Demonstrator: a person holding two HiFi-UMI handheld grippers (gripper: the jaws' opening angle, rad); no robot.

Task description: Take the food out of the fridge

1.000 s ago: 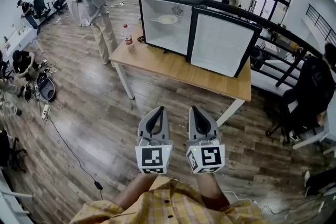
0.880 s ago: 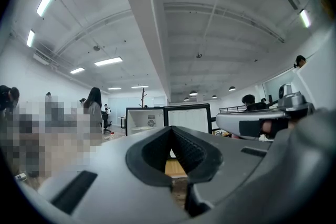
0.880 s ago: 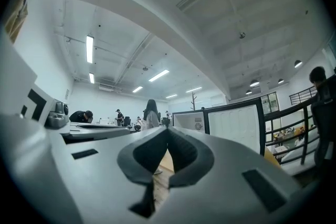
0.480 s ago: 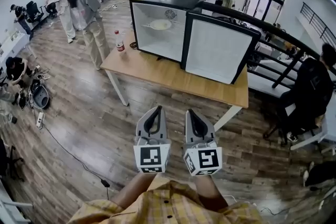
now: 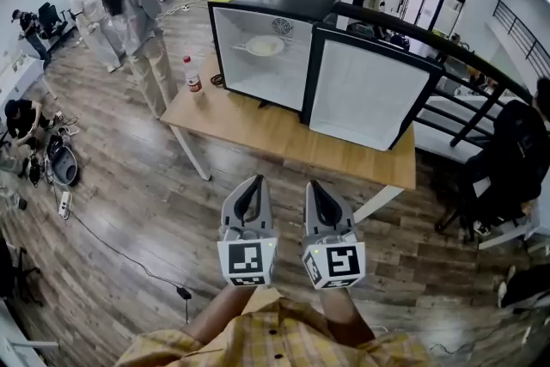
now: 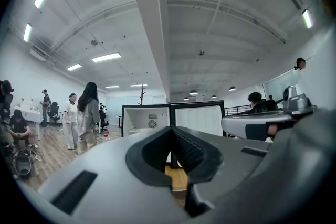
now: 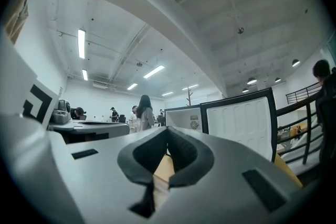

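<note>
A black mini fridge (image 5: 262,30) stands on a wooden table (image 5: 284,133), its door (image 5: 365,94) swung open to the right. Inside, a pale plate of food (image 5: 264,45) rests on a shelf. My left gripper (image 5: 256,180) and right gripper (image 5: 314,184) hang side by side over the floor, short of the table's front edge, both pointing level at the fridge. Each is shut with nothing between its jaws. The left gripper view shows the left gripper (image 6: 170,131) below the open fridge (image 6: 144,118). The right gripper view shows the right gripper (image 7: 168,134) with the door (image 7: 239,115) beyond it.
A red-capped bottle (image 5: 192,73) stands at the table's left end. Two people (image 5: 129,13) stand on the wooden floor at the left. A seated person (image 5: 516,150) and a black railing (image 5: 464,73) are at the right. Cables (image 5: 120,249) trail across the floor on the left.
Both grippers have moved forward together toward the table. The fridge and table look nearer and larger. The two standing people have shifted in the view.
</note>
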